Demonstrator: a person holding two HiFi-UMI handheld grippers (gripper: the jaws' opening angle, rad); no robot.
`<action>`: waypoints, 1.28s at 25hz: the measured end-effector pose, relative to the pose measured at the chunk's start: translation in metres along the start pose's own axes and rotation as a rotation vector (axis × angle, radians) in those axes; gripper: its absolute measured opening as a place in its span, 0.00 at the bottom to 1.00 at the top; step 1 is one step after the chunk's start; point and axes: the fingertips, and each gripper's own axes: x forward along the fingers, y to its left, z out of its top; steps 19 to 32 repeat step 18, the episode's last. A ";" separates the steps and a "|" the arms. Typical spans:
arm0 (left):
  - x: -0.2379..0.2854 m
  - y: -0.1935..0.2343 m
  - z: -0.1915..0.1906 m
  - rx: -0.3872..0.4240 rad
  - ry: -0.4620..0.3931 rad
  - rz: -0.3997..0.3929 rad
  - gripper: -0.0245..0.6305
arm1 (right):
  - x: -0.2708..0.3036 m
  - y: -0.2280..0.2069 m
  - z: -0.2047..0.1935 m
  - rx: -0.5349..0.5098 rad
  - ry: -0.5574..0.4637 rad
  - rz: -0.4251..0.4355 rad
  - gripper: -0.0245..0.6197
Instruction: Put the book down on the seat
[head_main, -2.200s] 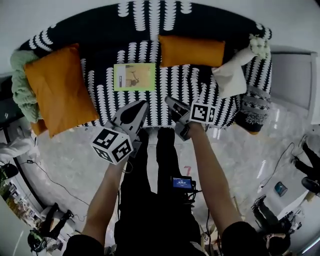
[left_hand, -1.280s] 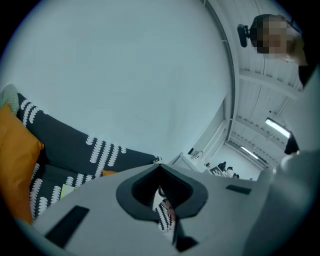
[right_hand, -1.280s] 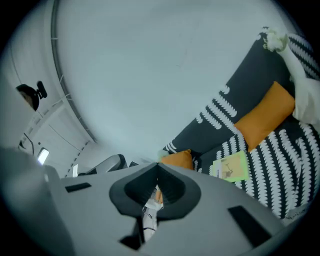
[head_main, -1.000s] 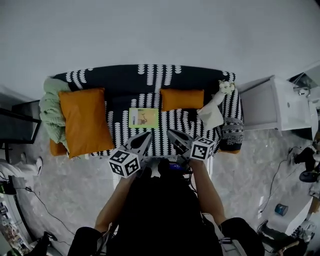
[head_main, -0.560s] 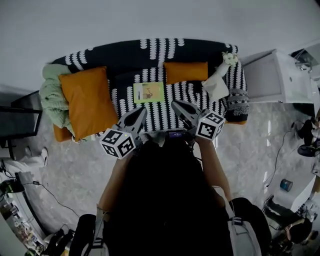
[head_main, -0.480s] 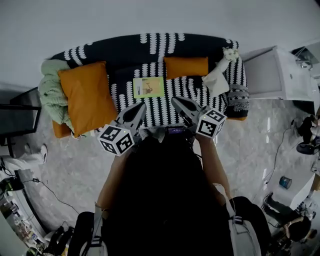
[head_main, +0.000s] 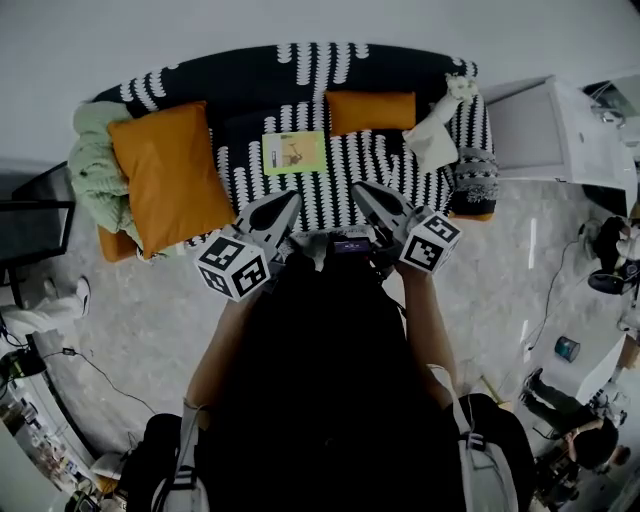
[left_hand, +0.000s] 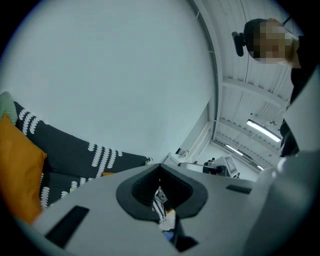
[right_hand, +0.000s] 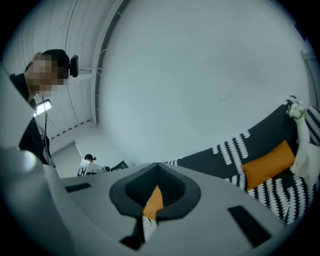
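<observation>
Book (head_main: 293, 153) is lying flat on the sofa (head_main: 240, 85) seat, toward its back edge, btw the big orange cushion (head_main: 168, 175) at the left end & the small orange cushion (head_main: 370, 112) leaning on the backrest. Person is standing off the seat's front edge. Left gripper (head_main: 290, 200) & right gripper (head_main: 358, 190) are hovering there w/ jaws pressed together, nothing pinched, both apart from the book.

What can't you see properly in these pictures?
- Head view: the print on the book cover is too small to read.
- Head view: the green blanket is partly hidden behind the big orange cushion.
- Right gripper view: the book doesn't show at all, and the sofa runs off the right edge.
</observation>
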 end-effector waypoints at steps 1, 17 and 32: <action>0.000 -0.002 -0.001 0.000 0.002 -0.004 0.06 | -0.002 0.000 -0.001 0.002 0.000 -0.002 0.06; 0.007 -0.004 -0.003 -0.002 0.012 0.007 0.06 | -0.005 -0.006 -0.004 0.026 0.017 0.009 0.06; 0.008 -0.004 -0.003 -0.001 0.013 0.008 0.06 | -0.005 -0.007 -0.003 0.027 0.015 0.010 0.06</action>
